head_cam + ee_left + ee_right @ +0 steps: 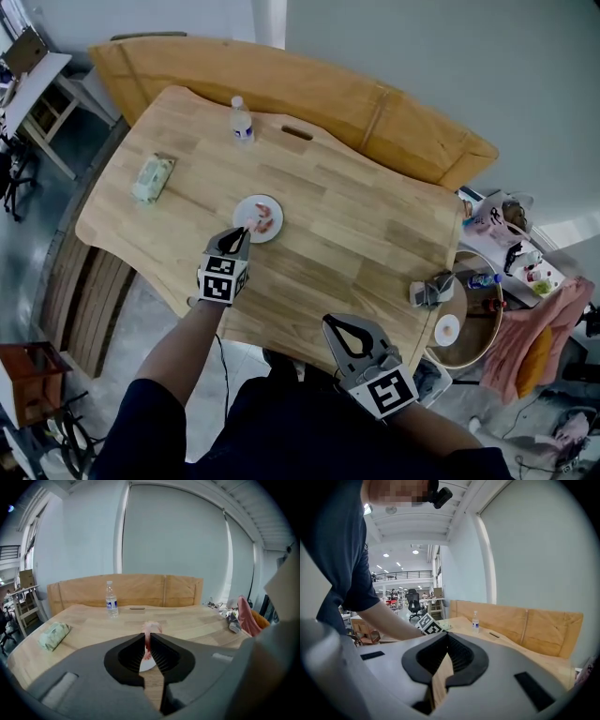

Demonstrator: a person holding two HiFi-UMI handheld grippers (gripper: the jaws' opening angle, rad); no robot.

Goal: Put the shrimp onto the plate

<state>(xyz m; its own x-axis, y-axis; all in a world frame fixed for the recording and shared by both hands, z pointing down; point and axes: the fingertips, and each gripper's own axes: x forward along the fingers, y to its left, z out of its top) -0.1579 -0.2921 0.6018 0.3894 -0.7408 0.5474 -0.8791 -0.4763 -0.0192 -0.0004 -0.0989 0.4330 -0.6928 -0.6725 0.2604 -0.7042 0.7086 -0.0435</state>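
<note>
A pink shrimp (151,629) is pinched between the jaws of my left gripper (147,638), its red tail hanging down in the gap. The small white plate (146,664) lies right under those jaws. In the head view the left gripper (246,232) reaches the near-left rim of the plate (255,208), where another pink shrimp (266,223) lies. My right gripper (337,324) hovers over the table's near edge, well right of the plate. In its own view the right gripper (447,635) has its tips together with nothing between them.
A water bottle (242,122) stands at the far side of the wooden table (356,216). A green packet (153,178) lies at the left. A small grey object (431,289) sits at the right corner, beside a cluttered round side table (473,323). A wooden bench (309,89) runs behind.
</note>
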